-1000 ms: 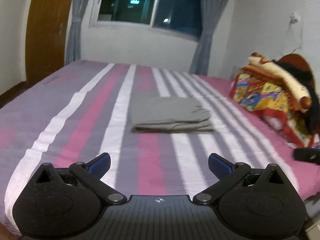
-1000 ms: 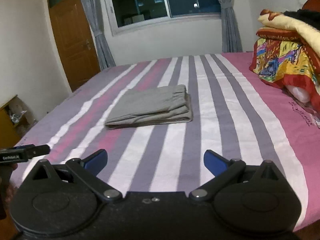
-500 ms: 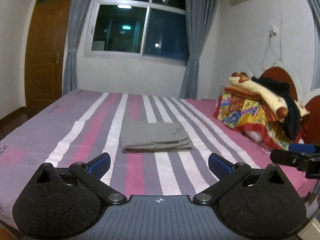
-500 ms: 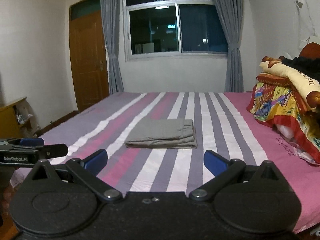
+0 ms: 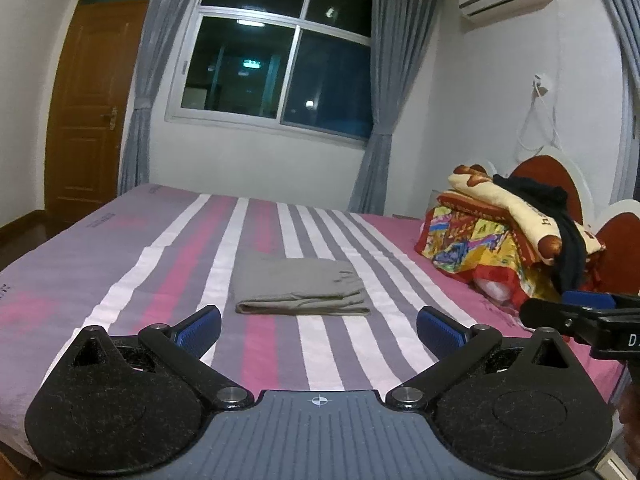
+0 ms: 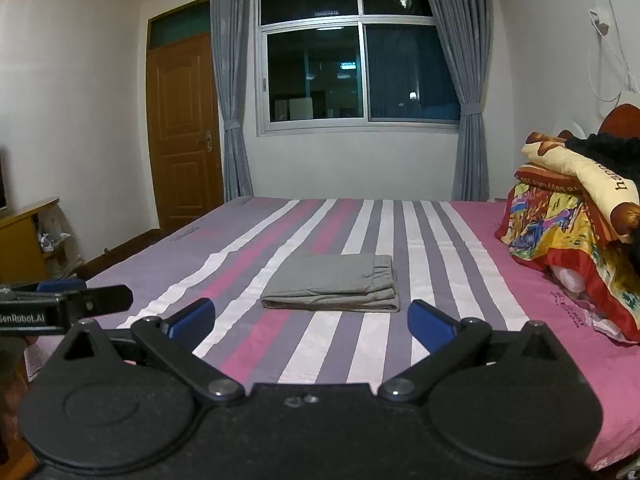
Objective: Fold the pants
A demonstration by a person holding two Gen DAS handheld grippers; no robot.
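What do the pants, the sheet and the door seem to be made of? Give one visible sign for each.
Pants: soft matte grey cloth, probably cotton; it lies folded in limp layers.
Sheet: thin woven fabric, striped, with fine wrinkles.
Door: wood or wood veneer, glossy; panelled, with a light sheen.

Both wrist cameras sit low at the bed's (image 5: 120, 248) near edge, side by side, facing the window (image 6: 360, 56) wall; both share the folded pants (image 5: 298, 284) mid-bed.
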